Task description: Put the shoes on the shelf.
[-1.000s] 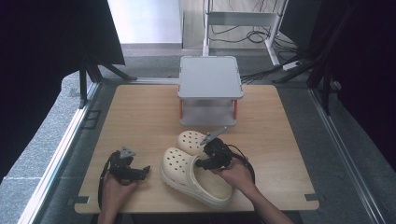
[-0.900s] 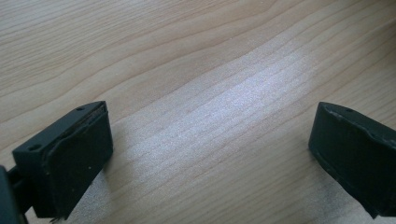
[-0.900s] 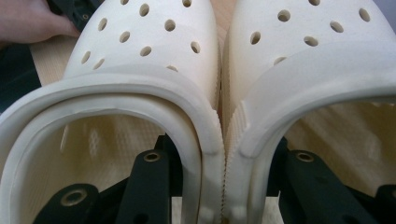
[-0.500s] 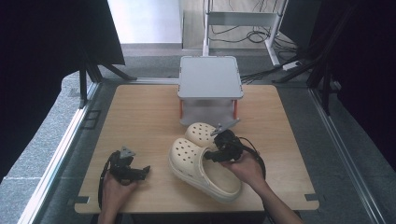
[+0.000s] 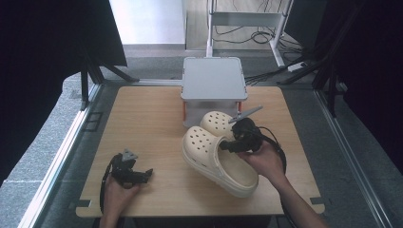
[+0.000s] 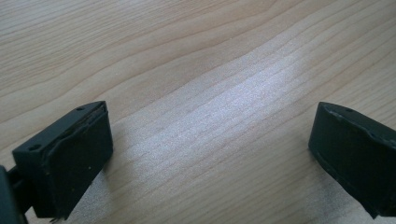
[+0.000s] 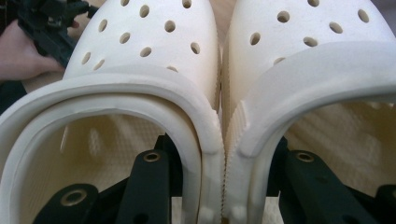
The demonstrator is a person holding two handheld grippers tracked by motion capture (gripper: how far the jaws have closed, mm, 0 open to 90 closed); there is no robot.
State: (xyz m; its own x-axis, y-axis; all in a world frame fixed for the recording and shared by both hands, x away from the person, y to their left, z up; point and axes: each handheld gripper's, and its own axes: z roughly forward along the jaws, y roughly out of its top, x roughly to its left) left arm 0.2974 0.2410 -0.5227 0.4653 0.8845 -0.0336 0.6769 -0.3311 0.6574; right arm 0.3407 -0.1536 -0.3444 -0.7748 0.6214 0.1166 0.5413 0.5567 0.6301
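Holding: right gripper (image 7: 223, 186) has one jaw inside each of the two cream clogs, clamping their touching inner walls together so both come up as a pair; jaws narrow, pressed on the foam
Pair in the air: left clog (image 5: 219, 160) and right clog (image 5: 218, 122) seen from the high view hang toes-forward off the right gripper (image 5: 234, 138); the nearer one tilts down toward the person, the farther one lies close to the grey box (image 5: 213, 85)
Grip detail: in the right gripper view the left clog (image 7: 154, 42) and right clog (image 7: 303, 42) sit side by side, rims level, seam running straight up between the jaws; the pinch is low on the walls near the heel opening
Other hand: left gripper (image 5: 142, 174) rests low at the near left of the table (image 5: 142, 114), well apart from the shoes; its jaws stand wide with bare wood between them, holding nothing
Step in hand, as I judge it: carrying the pair off the table toward the box
Doing it well: keep the squeeze steady; foam gives, so a loosened pinch would let one shoe slide out; lift high enough that the drooping toe clears the wood; keep the wrist level so the two stay aligned; approach the box slowly, since the far clog is already near its front legs
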